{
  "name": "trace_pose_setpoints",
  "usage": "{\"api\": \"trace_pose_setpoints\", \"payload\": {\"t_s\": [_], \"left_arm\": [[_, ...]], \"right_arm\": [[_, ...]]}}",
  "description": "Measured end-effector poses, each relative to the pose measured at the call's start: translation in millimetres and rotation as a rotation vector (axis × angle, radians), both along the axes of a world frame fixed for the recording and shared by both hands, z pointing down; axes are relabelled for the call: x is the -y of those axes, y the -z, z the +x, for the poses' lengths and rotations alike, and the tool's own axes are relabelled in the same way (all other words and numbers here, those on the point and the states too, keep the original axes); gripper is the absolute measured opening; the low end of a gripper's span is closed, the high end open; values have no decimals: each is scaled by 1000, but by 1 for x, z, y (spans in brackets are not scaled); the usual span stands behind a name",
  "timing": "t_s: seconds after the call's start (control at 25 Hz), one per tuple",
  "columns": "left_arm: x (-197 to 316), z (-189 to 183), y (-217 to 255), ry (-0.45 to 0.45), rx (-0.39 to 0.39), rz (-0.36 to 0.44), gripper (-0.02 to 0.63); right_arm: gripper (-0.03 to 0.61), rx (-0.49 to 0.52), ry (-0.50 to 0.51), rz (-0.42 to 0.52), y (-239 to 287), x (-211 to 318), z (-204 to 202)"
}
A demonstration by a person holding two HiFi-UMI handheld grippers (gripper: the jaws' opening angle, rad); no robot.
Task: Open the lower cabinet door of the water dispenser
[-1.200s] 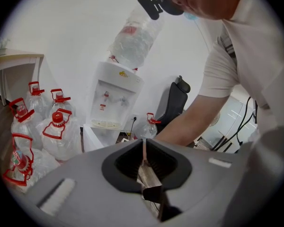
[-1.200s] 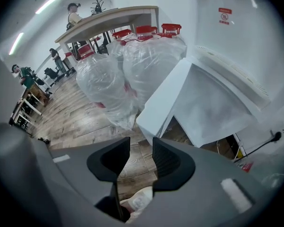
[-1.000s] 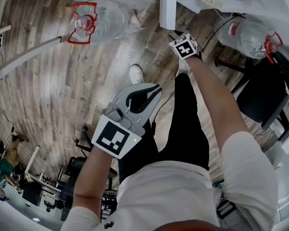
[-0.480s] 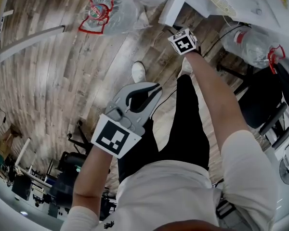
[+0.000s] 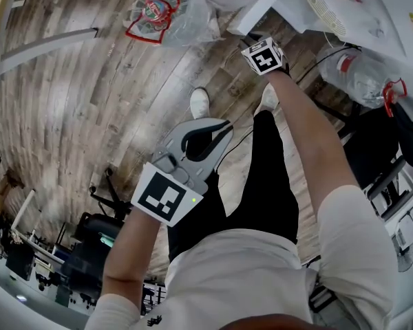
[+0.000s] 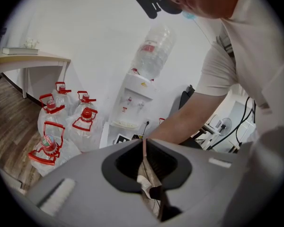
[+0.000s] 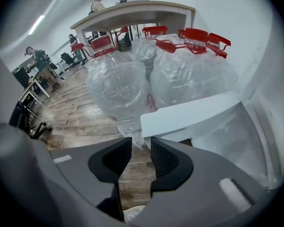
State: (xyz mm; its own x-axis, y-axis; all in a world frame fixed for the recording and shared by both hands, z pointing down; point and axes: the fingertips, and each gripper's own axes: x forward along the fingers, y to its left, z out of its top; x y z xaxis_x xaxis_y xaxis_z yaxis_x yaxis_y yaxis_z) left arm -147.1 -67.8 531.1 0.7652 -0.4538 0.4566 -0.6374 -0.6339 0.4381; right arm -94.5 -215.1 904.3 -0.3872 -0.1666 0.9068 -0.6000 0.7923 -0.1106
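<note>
Where the left forearm is bent in close over the black trousers (image 5: 261, 184), the left gripper (image 5: 219, 125) points forward and slightly down, its jaws pressed together on nothing; past it the right arm is stretched nearly straight with the wrist tipped steeply down, so that the head view shows only the marker cube (image 5: 265, 55) of the right gripper (image 7: 141, 148); its jaws have just been closing a little yet stand well apart, with only floor between them; just beyond their tips is the corner of the lower cabinet door (image 7: 194, 110), a white panel swung out from the water dispenser (image 6: 135, 100), its edge not touched by either pad; red-capped water bottles (image 7: 118, 84) crowd close behind that edge; to the person's left the wooden floor (image 5: 89, 108) stretches wide, while on the right another bottle (image 5: 361, 74) lies near the dispenser's side.
</note>
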Motion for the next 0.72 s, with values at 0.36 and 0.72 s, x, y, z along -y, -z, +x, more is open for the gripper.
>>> {"api": "trace_pose_setpoints", "payload": {"t_s": [0.36, 0.72], "left_arm": [[-5, -18, 3, 27, -6, 5, 58], [-18, -32, 8, 23, -6, 23, 58]], "right_arm": [[123, -47, 33, 14, 7, 10, -16], [124, -63, 0, 31, 16, 7, -16]]}}
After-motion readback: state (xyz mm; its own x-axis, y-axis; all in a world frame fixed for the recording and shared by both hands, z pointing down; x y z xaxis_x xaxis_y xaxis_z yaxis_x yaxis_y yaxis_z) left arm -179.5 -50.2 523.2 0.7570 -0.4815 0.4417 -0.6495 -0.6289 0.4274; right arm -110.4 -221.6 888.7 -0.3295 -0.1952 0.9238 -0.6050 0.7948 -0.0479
